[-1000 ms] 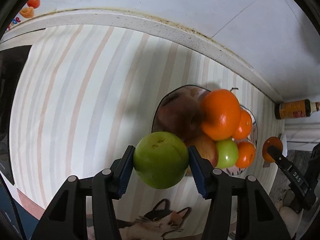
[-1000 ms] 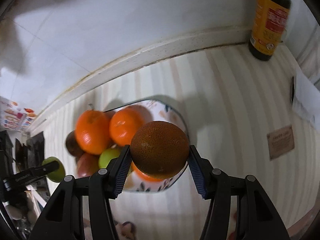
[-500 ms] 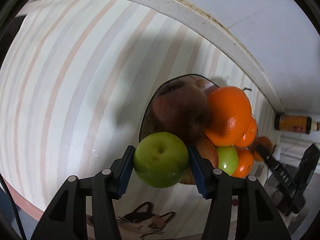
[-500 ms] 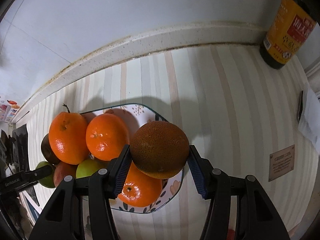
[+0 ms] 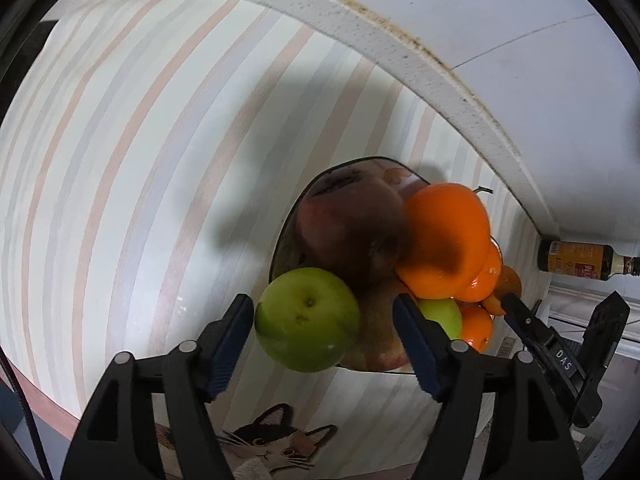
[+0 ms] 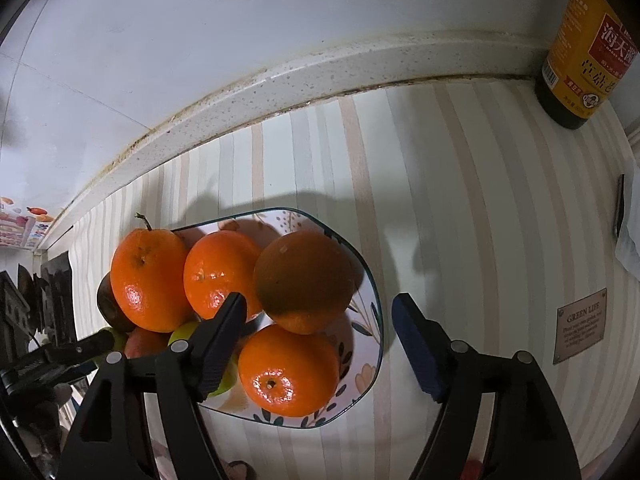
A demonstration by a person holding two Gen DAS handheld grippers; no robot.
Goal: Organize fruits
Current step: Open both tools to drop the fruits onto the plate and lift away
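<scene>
Green apple (image 5: 307, 319) sits at the near-left rim of the plate (image 6: 374, 300), leaning on the pile. My left gripper (image 5: 324, 340) is spread wide around it; left pad looks touching or nearly so, right pad clearly off it w/ a gap, so not pinched. Dark red apple (image 5: 352, 232) is right behind the green one, big orange w/ stem (image 5: 444, 240) beside that. A 2nd, smaller green apple (image 5: 442, 316) shows behind my left gripper's right finger, a pale red apple (image 5: 380, 340) below it.

Right wrist view: my right gripper (image 6: 318, 340) is also spread, nothing between the pads. Brownish dull orange (image 6: 304, 280) rests on top of the pile at the plate's right side, sitting on a bright orange (image 6: 289, 372) at the near rim, apart from both pads. Two more oranges to its left: mid one (image 6: 220, 272) and the stemmed one (image 6: 150, 280) at the plate's far-left part. Left finger of the right gripper overlaps the mid orange in view; can't tell if touching.

Plate is floral, dark rim, on a striped mat (image 6: 460, 200) over the counter, toward the back edge near the speckled ledge (image 6: 280, 76). Soy sauce bottle (image 6: 580, 40) stands at the counter's back-right corner, well apart from the plate. Cat print (image 5: 272, 448) on the mat's near edge. "Green Life" label (image 6: 582, 326) on the mat right of the plate.
</scene>
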